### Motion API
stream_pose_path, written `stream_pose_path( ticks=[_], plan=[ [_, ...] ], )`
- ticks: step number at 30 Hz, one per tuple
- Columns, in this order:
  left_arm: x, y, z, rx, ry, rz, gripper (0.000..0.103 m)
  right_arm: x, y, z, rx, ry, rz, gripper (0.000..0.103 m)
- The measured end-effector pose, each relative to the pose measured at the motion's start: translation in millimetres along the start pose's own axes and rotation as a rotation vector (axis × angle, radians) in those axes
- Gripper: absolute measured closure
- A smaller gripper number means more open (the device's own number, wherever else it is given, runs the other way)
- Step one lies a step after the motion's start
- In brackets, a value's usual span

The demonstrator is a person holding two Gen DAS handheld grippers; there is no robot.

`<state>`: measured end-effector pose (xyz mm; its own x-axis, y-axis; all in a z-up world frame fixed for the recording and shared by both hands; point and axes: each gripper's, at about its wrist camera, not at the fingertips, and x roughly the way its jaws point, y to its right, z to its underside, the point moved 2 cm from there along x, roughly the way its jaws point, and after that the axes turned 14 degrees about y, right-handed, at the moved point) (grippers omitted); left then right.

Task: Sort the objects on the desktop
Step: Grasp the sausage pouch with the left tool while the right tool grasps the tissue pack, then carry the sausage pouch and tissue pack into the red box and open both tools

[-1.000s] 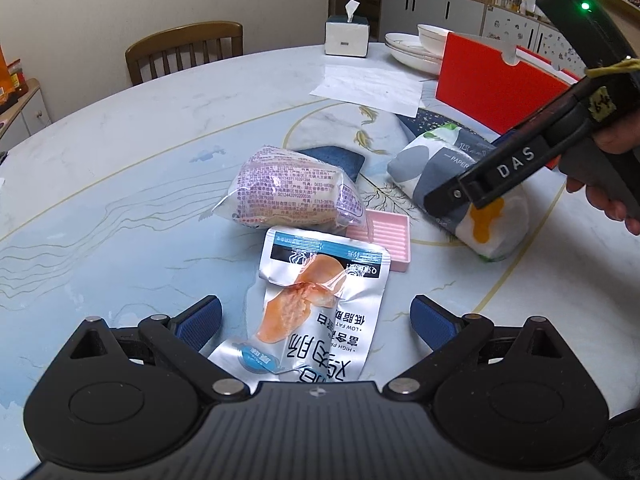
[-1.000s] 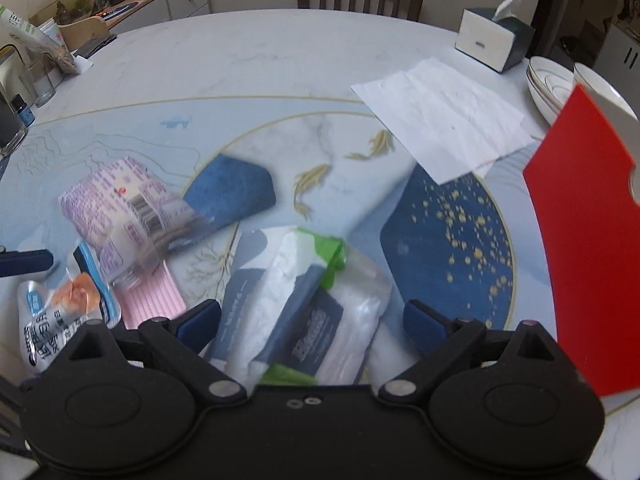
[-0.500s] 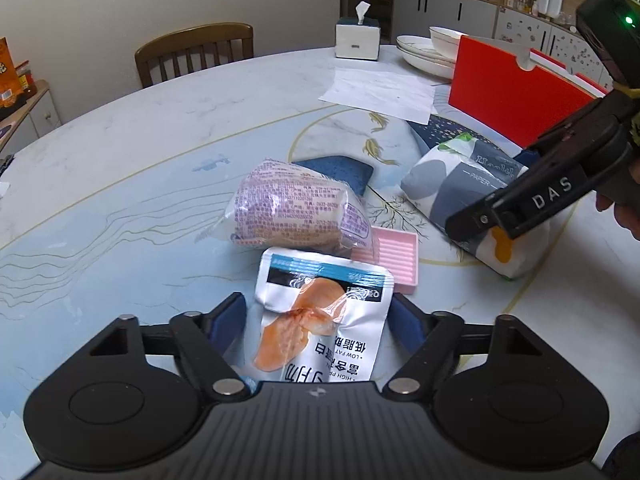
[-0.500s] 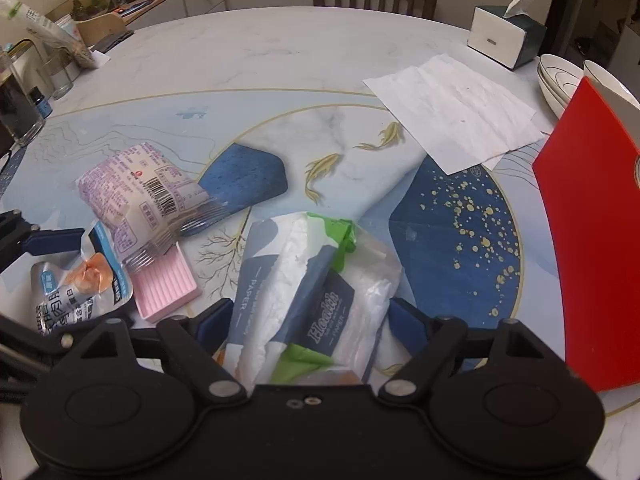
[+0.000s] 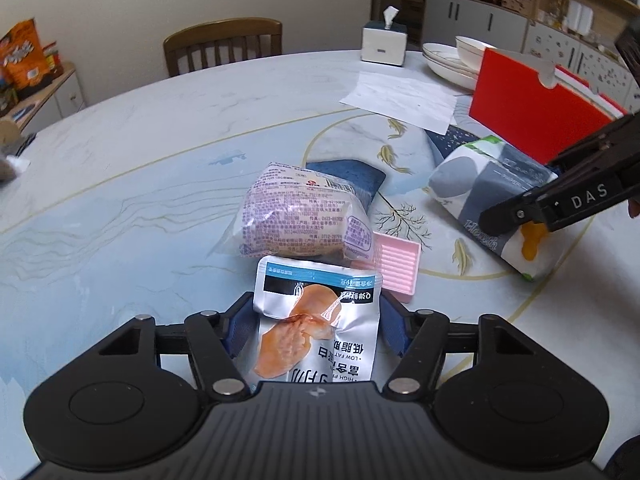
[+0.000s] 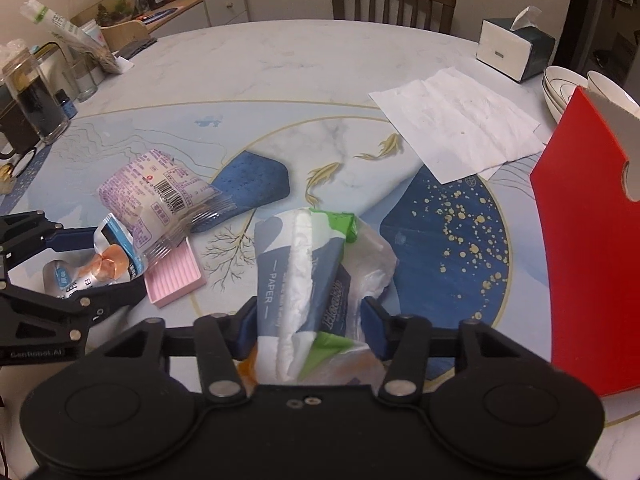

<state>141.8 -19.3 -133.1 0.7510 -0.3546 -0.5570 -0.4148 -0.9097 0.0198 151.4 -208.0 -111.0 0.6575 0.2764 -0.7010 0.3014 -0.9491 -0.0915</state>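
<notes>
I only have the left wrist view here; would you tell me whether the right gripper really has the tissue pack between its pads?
Observer: Yes, the right gripper is closing, both pads against the tissue pack.
Operator: Is the pack sealed?
Observer: No, white tissue shows along its open top, beside a green flap.
Operator: Anything beyond my left edge?
Observer: A dark glass jar stands near the table rim.

silver snack pouch [image 5: 316,320]: flat, orange food picture, just in front of the pink tray
purple bag [image 5: 298,212]: plump, lying partly on the pink tray [image 5: 396,258]
tissue pack [image 6: 308,276]: grey-white-green, crumpled, right of the pink tray
</notes>
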Motion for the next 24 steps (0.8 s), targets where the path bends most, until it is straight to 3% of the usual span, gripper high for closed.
stream_pose_path(
  ticks=[11, 24],
  plan=[
    [-17.0, 11.0, 6.5, -0.118, -0.028, -0.036, 0.041, -29.1, 21.9, 1.1, 0.014, 0.034, -0.041, 0.057],
    [-36.3, 55.9, -10.5, -0.161, -0.001, -0.010, 0.042, -78.5, 51.4, 6.4, 0.034, 0.062, -0.080, 0.057]
  ],
)
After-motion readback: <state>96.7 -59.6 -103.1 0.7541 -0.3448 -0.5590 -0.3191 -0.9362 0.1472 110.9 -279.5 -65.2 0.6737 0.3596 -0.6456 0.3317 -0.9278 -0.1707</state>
